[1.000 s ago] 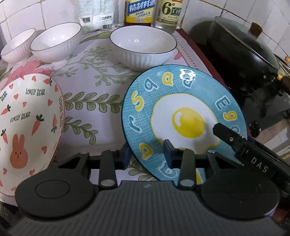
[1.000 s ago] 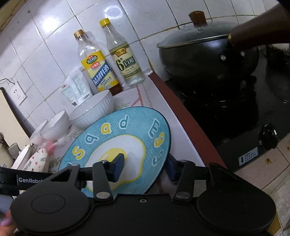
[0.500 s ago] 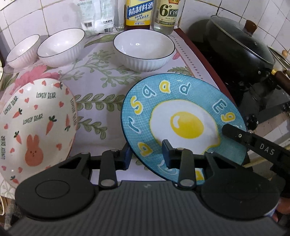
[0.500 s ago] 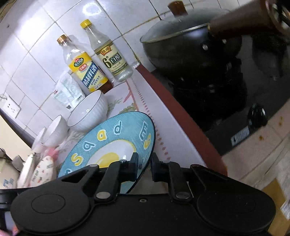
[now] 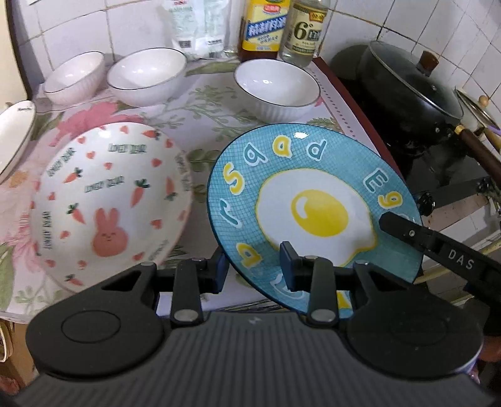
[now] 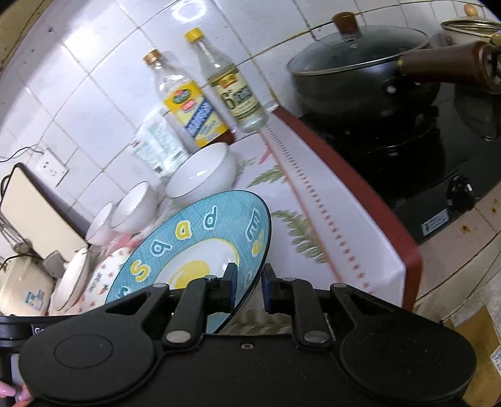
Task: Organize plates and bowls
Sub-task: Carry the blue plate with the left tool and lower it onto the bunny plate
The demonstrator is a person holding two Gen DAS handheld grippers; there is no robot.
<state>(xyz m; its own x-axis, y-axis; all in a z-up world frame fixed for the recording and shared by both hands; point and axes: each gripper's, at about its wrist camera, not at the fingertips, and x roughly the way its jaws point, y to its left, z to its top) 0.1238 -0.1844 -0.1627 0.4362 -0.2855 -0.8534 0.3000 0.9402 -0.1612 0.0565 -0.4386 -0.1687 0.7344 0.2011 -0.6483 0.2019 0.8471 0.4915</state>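
A blue plate (image 5: 313, 188) with a fried-egg picture hangs tilted above the flowered cloth (image 5: 200, 106), held from two sides. My left gripper (image 5: 253, 269) is shut on its near rim, one pad on top and one underneath. My right gripper (image 6: 249, 285) is shut on the plate's (image 6: 188, 238) right rim; one of its fingers (image 5: 404, 225) lies on the plate's face in the left wrist view. A white bunny-and-carrot plate (image 5: 109, 200) lies to the left on the cloth. Three white bowls (image 5: 277, 90) (image 5: 145, 75) (image 5: 73, 75) stand along the back.
Two bottles (image 5: 263, 25) (image 5: 307, 28) and a packet stand against the tiled wall. A black lidded wok (image 6: 360, 72) sits on the stove (image 6: 438, 150) to the right, past the cloth's red edge. Another white plate (image 5: 15, 134) leans at the far left.
The right gripper's jaws have closed onto the blue plate's rim. Both grippers have risen with the plate, so more of the counter and the bunny plate shows.
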